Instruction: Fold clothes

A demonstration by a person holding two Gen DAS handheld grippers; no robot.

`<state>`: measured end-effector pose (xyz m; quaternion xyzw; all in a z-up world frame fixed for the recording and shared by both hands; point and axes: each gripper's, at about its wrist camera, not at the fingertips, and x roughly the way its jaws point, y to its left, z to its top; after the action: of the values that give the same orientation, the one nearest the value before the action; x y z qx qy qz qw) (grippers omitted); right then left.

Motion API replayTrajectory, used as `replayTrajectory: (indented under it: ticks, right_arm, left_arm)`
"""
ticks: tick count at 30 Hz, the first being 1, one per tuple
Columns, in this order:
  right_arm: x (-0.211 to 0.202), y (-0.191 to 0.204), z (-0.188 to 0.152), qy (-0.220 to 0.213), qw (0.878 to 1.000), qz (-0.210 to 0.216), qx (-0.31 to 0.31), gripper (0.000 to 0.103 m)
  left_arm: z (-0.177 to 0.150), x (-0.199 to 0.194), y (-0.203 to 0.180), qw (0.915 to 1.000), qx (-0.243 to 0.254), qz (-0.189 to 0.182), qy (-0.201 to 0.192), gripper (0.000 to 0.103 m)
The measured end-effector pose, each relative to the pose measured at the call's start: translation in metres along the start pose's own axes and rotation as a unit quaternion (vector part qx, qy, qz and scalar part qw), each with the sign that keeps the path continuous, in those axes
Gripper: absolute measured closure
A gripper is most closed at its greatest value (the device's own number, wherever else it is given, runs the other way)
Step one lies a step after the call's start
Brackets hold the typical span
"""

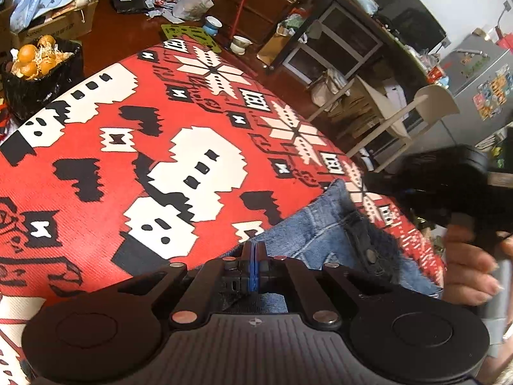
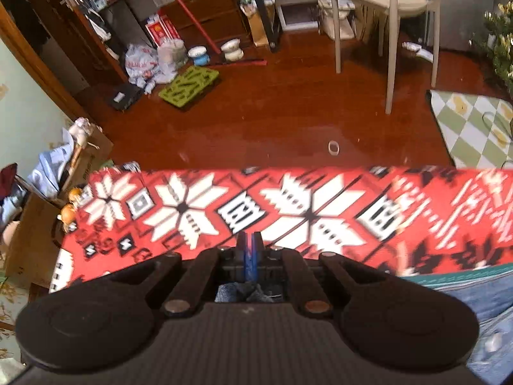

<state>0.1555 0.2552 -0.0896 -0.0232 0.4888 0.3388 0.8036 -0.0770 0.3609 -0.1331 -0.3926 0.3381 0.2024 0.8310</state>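
Note:
Blue jeans (image 1: 320, 234) lie on the table's red, white and black patterned cloth (image 1: 160, 160), near its right edge in the left wrist view. My left gripper (image 1: 253, 253) is shut, with denim bunched under and behind its blue pads. The jeans' waistband with a metal button (image 1: 372, 255) rises toward my right gripper (image 1: 375, 181), which a hand (image 1: 471, 266) holds at the far right. In the right wrist view my right gripper (image 2: 249, 250) is shut above the cloth (image 2: 288, 208), denim (image 2: 247, 292) hanging just behind its fingers. More jeans (image 2: 481, 298) fill the lower right corner.
A black bin of orange peel (image 1: 41, 73) and a cardboard box (image 1: 48, 22) stand left of the table. Beyond its far edge is wooden floor (image 2: 272, 112) with a green mat (image 2: 189, 86), bowls (image 2: 232, 49), a pale chair (image 2: 391, 9) and a checked rug (image 2: 474, 128).

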Motion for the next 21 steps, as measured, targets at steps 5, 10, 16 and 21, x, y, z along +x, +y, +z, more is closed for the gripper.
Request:
replayTrajectory:
  ticks: [5, 10, 16, 21]
  right_arm:
    - [-0.076, -0.035, -0.006, -0.018, 0.999, -0.025, -0.044, 0.100]
    - [-0.125, -0.110, -0.029, -0.008, 0.995, -0.095, -0.023, 0.099]
    - [-0.125, -0.204, -0.052, 0.006, 0.986, -0.151, 0.066, 0.094]
    - [-0.099, -0.231, -0.060, 0.004, 0.983, -0.153, 0.104, 0.095]
  left_arm:
    - [0.004, -0.009, -0.001, 0.9998, -0.003, -0.017, -0.010, 0.103]
    - [0.000, -0.009, -0.009, 0.9997, 0.011, -0.020, -0.006, 0.103]
    - [-0.006, -0.007, -0.018, 0.9993, 0.035, -0.013, -0.002, 0.102]
    - [-0.008, 0.002, -0.018, 0.9991, 0.040, -0.006, 0.008, 0.102]
